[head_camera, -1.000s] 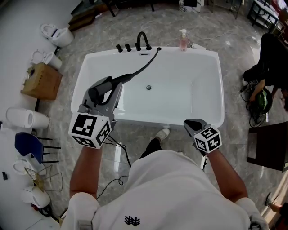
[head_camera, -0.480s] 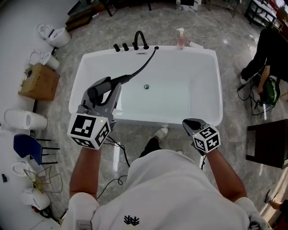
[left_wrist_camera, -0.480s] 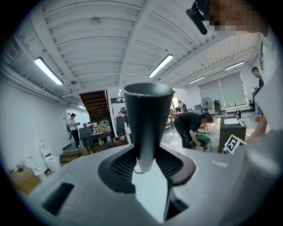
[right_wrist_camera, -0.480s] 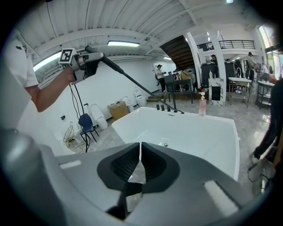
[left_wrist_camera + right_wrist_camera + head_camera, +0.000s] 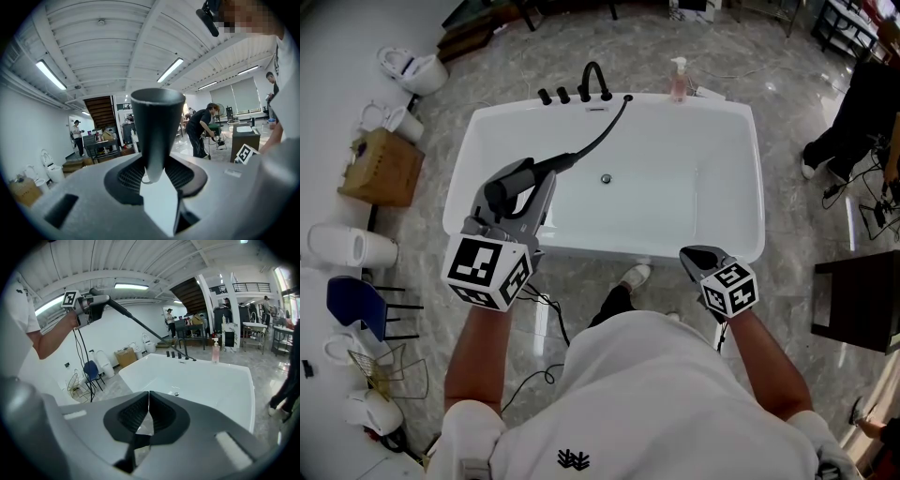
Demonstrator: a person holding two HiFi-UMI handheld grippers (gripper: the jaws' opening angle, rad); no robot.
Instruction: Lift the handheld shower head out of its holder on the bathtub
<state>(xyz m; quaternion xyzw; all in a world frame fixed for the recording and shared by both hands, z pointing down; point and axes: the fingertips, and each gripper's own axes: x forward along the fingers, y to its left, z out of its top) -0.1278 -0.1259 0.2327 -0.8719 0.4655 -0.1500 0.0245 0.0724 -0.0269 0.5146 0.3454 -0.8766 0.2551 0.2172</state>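
Two grippers are out at the tub's (image 5: 727, 141) near side. The left gripper (image 5: 517, 187) pinches the black shower head (image 5: 504, 191) by its handle; in the left gripper view its jaws stand part-way apart with the pads pressing the stem of the shower head (image 5: 157, 119) on both sides, the flared end pointing away from the camera. The shower head is held in the air over the tub's near left corner, clear of the rim. Its black hose (image 5: 600, 136) runs from it across the tub's left half to the far rim, where it ends just right of the tap (image 5: 596, 81).

The right gripper (image 5: 697, 260) hangs near the tub's near right corner, its jaws pressed together with nothing between them, as the right gripper view (image 5: 148, 412) shows.

On the tub's far rim, right of the tap, stands a pink soap bottle (image 5: 679, 81). Left of the tub sits a brown box (image 5: 382, 169); nearer the person on that side is a blue chair (image 5: 352, 302).
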